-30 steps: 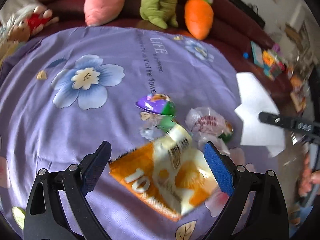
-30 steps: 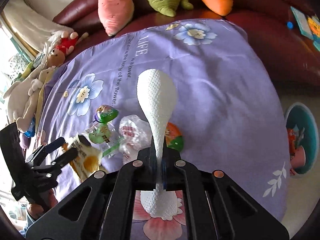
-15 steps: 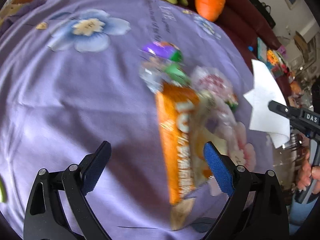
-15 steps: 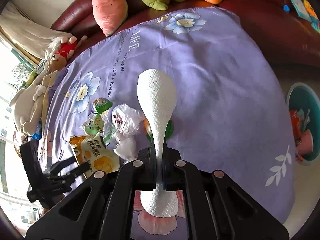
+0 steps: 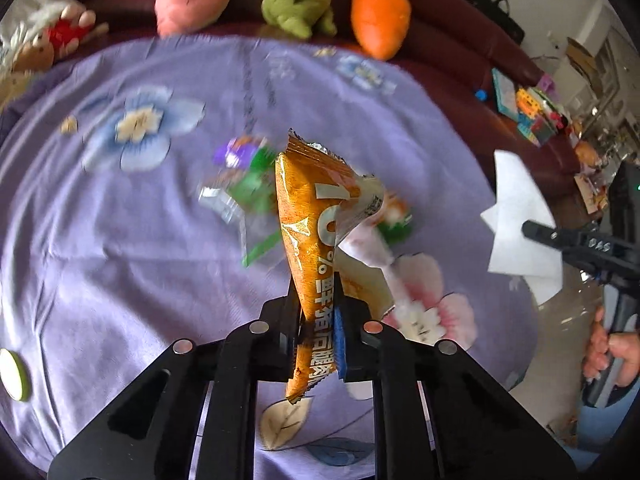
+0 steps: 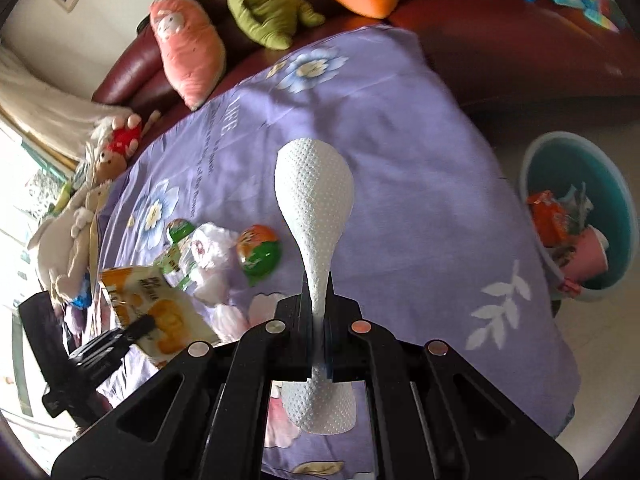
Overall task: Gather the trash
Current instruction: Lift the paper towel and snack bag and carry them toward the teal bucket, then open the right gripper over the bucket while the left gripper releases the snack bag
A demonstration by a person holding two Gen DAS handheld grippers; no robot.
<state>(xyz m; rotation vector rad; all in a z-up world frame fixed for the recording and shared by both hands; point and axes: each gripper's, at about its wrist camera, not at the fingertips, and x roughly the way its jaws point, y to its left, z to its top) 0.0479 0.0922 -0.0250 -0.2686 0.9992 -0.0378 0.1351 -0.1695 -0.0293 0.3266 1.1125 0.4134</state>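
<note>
Across the sofa lies a purple flowered sheet (image 5: 120, 240), and everything else is placed against it. Behind its far edge, on the dark red sofa (image 6: 500, 52), sit a pink plush (image 6: 188, 48), a green plush (image 6: 264, 4) and an orange carrot plush (image 5: 380, 16). Off the sheet's right edge, on the floor, stands a teal bin (image 6: 600, 168) with wrappers already inside. Above the sheet's near middle, the left gripper (image 5: 318, 316) has just closed its jaws and now clamps an orange snack bag (image 5: 312, 216), which stands upright, lifted off the sheet. Over the sheet's near edge, the right gripper (image 6: 320, 316) is pinched tight on a white dotted napkin (image 6: 316, 188) that fans out above the fingers. On the sheet's left part lie a crumpled white wrapper (image 6: 208, 248), an orange-and-green jelly cup (image 6: 260, 252), and smaller green-lidded cups (image 6: 180, 230) beside them.
</note>
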